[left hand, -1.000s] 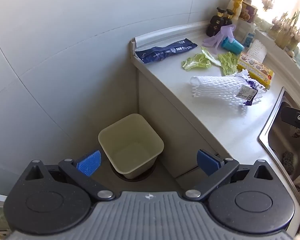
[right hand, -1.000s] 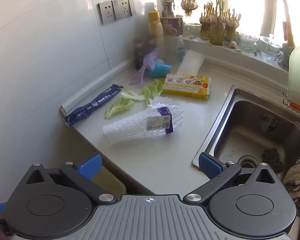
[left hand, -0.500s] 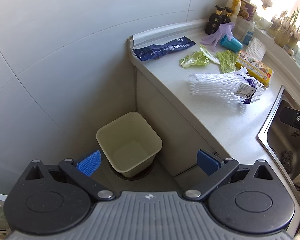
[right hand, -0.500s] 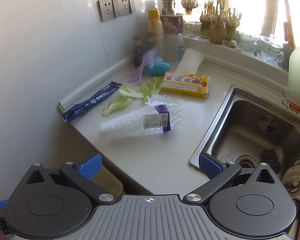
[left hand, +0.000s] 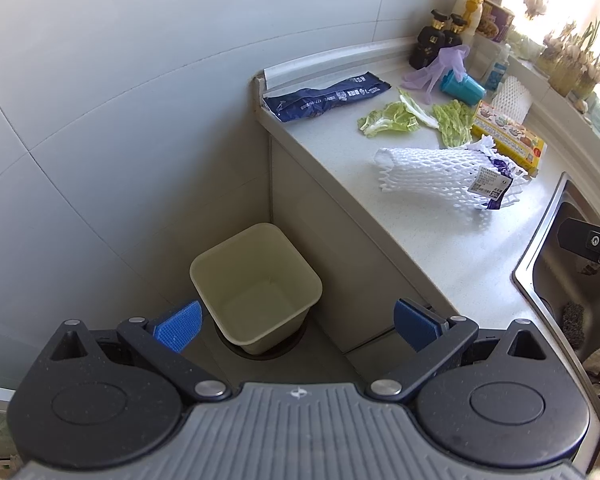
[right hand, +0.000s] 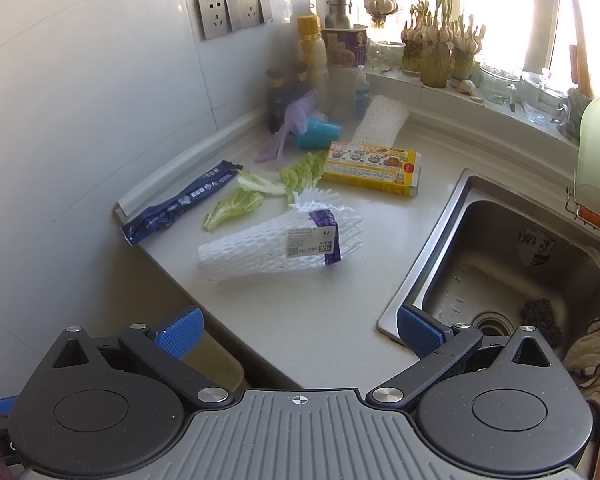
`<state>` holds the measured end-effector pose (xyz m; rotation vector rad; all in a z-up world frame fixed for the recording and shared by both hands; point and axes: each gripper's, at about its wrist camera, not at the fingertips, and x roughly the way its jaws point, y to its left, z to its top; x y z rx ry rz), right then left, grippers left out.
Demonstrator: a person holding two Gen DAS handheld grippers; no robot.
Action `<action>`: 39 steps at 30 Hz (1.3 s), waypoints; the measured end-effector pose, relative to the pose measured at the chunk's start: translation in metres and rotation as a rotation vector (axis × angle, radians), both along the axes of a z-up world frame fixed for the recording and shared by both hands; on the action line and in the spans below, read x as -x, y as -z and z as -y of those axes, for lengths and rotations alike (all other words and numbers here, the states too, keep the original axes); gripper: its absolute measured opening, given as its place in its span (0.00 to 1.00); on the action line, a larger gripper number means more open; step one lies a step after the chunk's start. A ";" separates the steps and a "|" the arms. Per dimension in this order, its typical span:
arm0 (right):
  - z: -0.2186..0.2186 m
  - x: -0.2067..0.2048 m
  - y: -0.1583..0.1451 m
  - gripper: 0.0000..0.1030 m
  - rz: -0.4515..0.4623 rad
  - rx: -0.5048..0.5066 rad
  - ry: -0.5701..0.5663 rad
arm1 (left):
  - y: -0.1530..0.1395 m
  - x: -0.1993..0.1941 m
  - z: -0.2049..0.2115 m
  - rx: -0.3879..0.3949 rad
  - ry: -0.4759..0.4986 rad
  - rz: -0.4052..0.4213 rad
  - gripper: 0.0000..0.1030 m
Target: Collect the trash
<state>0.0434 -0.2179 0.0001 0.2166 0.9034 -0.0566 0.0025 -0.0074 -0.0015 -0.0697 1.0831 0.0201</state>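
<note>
The pale speckled stone surface [right hand: 320, 320] carries the litter; a stainless steel sink [right hand: 500, 264] is set into it at the right. On the floor beside the cabinet end stands a cream square plastic bin [left hand: 256, 286], nothing visible inside it. The left hand-held gripper [left hand: 296, 322] hangs above the bin, blue pads spread wide, gripping nothing. The right hand-held gripper [right hand: 298, 328] hovers over the surface edge, likewise spread and unloaded. A white foam mesh sleeve with a purple label [right hand: 276, 246] lies mid-surface. A dark blue flattened wrapper [right hand: 180, 208] lies along the wall edge. A yellow rectangular carton [right hand: 372, 168] lies behind the sleeve, near green cabbage leaf scraps [right hand: 260, 196].
</note>
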 end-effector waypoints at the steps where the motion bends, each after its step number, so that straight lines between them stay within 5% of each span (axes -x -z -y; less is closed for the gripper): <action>1: 0.000 0.000 0.000 1.00 -0.001 0.000 0.001 | 0.000 0.000 -0.001 0.001 0.000 0.000 1.00; 39: 0.007 -0.004 0.003 1.00 -0.009 -0.013 0.024 | 0.004 -0.004 0.002 0.006 0.001 -0.013 1.00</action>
